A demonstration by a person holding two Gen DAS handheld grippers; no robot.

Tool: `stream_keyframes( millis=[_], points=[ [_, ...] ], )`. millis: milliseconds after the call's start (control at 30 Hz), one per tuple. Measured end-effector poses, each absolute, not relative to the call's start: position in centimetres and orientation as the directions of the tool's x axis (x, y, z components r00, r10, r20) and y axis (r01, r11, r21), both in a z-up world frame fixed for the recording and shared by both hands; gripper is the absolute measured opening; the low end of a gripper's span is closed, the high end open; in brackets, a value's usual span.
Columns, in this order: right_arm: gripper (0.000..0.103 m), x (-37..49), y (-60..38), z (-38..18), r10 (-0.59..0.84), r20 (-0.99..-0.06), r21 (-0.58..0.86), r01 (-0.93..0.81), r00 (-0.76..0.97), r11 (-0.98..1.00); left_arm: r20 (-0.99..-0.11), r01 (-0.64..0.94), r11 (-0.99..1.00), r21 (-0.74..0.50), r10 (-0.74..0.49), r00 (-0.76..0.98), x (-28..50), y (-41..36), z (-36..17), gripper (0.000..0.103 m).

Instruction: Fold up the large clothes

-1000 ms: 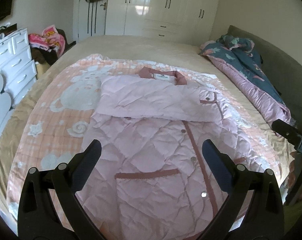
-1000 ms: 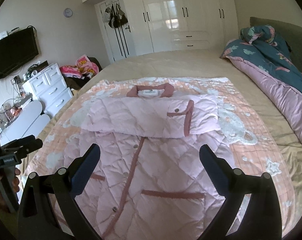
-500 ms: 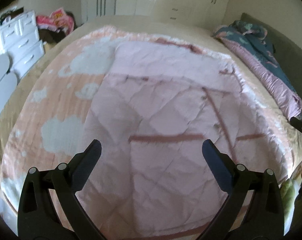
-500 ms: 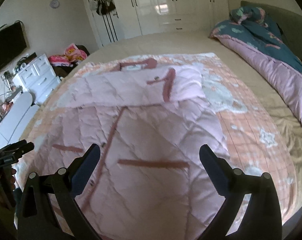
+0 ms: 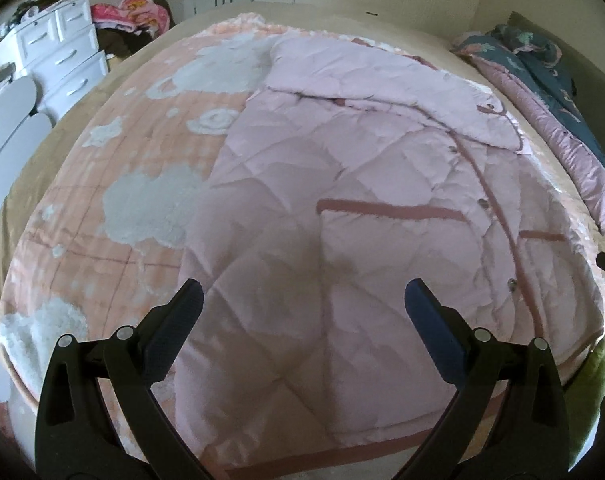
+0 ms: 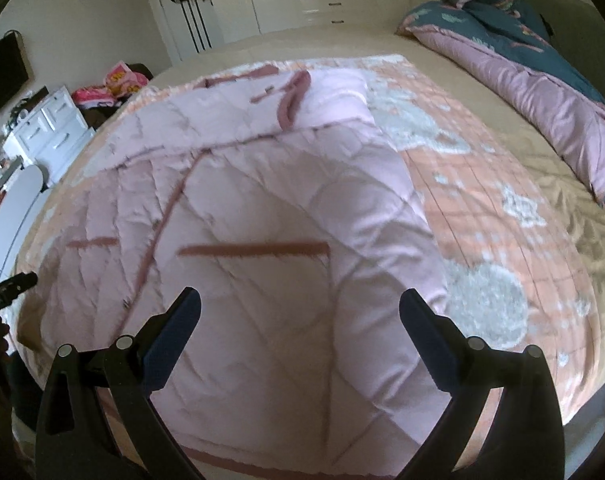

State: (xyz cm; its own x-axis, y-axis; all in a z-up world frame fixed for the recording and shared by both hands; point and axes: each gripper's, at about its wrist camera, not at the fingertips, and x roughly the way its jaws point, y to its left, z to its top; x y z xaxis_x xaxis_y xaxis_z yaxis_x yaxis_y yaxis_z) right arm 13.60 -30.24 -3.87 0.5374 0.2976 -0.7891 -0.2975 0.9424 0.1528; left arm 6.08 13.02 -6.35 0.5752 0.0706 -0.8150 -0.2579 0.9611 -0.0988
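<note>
Coat [image 5: 342,208] is what I am looking at through both wrist cameras: a pink quilted one lying flat, front up, on the peach blanket [image 5: 114,160] covering the bed, its hem reaching the bed's near edge and its sleeves lying folded across the chest toward the far edge. I am holding the left gripper [image 5: 302,300] over the hem with its jaws spread wide, gripping nothing. I am holding the right gripper [image 6: 300,306] likewise, jaws wide apart and empty, above the pocket side. A teal-and-pink duvet [image 6: 542,72] is lying bunched along the bed's right edge.
</note>
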Motion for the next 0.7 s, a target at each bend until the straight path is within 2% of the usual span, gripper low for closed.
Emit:
stream_keyframes(
  millis=[367,700],
  points=[
    [0.099,12.3,-33.3,-6.6,0.249,-0.834,0.140,-0.248,0.491,0.958,-0.838,-0.285,0.954,-0.097,0.076,0.540,5.0,14.8,-8.3,0.095],
    [0.099,10.9,-35.3,-7.8,0.222,-0.868,0.125,-0.238,0.445,0.963,-0.859,-0.318,0.937,-0.147,0.039,0.510,3.2,16.6,-10.5,0.095]
  ],
)
